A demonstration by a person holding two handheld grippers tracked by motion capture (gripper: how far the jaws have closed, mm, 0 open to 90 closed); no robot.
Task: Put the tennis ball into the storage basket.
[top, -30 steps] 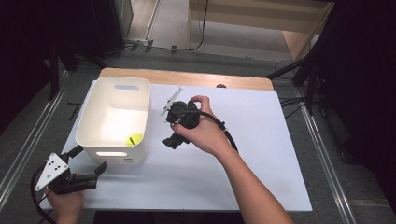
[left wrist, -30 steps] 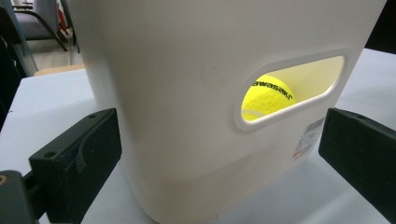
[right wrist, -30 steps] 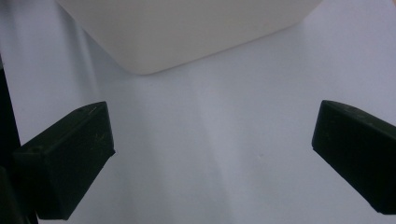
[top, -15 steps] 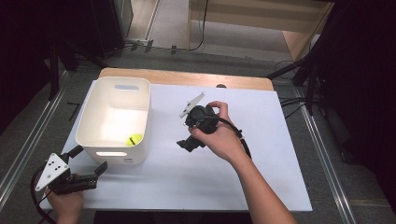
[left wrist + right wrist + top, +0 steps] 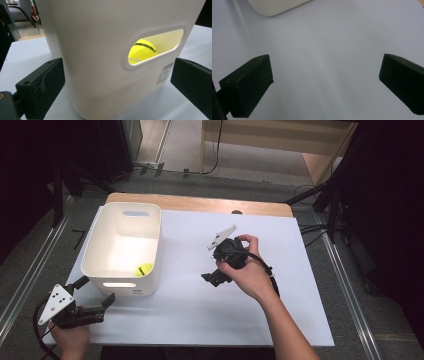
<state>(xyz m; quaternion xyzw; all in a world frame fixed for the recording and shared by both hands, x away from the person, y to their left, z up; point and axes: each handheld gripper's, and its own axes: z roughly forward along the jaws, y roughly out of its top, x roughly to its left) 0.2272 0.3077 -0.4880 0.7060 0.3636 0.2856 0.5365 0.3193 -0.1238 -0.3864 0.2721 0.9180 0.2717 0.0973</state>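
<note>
Left gripper (image 5: 95,296) sits at the near left corner of the table (image 5: 280,320), jaws spread wide and empty, pointed at the near wall of the white bin (image 5: 122,285) just beside it. Right gripper (image 5: 212,276) hovers over the table's middle, right of the bin and well apart from it, jaws likewise released and empty. Inside the bin, the yellow tennis ball (image 5: 145,269) rests at the near right corner, visible through the handle slot (image 5: 156,46).

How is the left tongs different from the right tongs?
The left black two-jaw tongs sits at the table's near left corner, jaws facing the white plastic bin with the yellow tennis ball. The right black two-jaw tongs hangs mid-table, facing bare white tabletop. Both are open, holding nothing.
</note>
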